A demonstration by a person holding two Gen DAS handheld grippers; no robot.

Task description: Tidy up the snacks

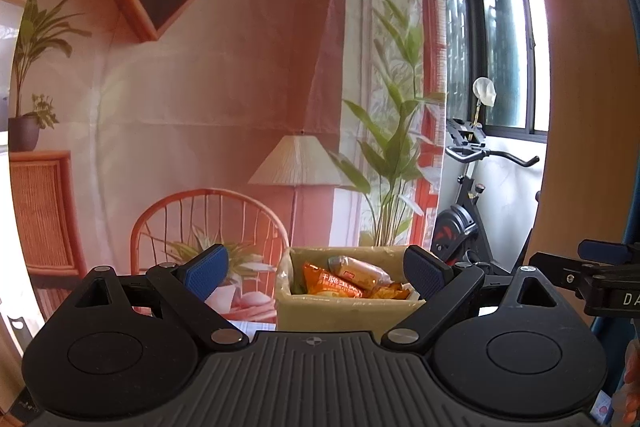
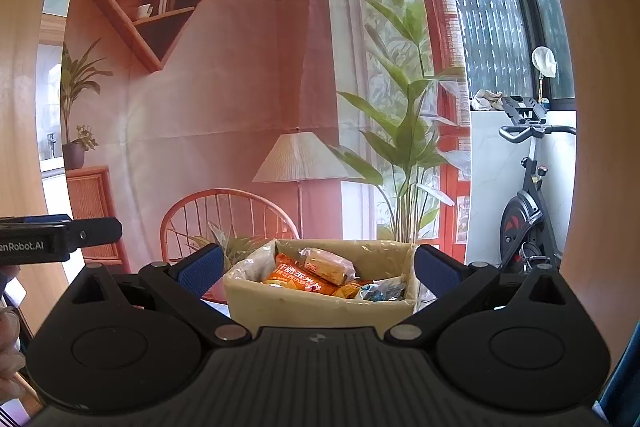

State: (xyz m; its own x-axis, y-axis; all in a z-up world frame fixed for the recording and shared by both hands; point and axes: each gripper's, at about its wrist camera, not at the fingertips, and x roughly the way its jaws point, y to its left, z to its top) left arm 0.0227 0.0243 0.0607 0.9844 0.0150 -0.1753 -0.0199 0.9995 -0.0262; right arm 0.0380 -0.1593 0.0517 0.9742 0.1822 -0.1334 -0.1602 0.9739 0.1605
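Observation:
A pale cardboard box (image 1: 344,313) lined with clear plastic stands ahead and holds several snack packets, mostly orange (image 1: 330,283). It also shows in the right wrist view (image 2: 304,309) with an orange packet (image 2: 298,281) and a bluish wrapper (image 2: 380,291). My left gripper (image 1: 318,273) is open and empty, with the box seen between its blue pads. My right gripper (image 2: 316,271) is open and empty, also facing the box. Each gripper shows at the edge of the other's view: the right one (image 1: 600,267) and the left one (image 2: 60,231).
A printed backdrop (image 1: 224,87) of a room with shelf, lamp and chair hangs behind the box. An exercise bike (image 2: 524,195) stands at the right by a window. Wooden panels (image 1: 580,107) frame both sides.

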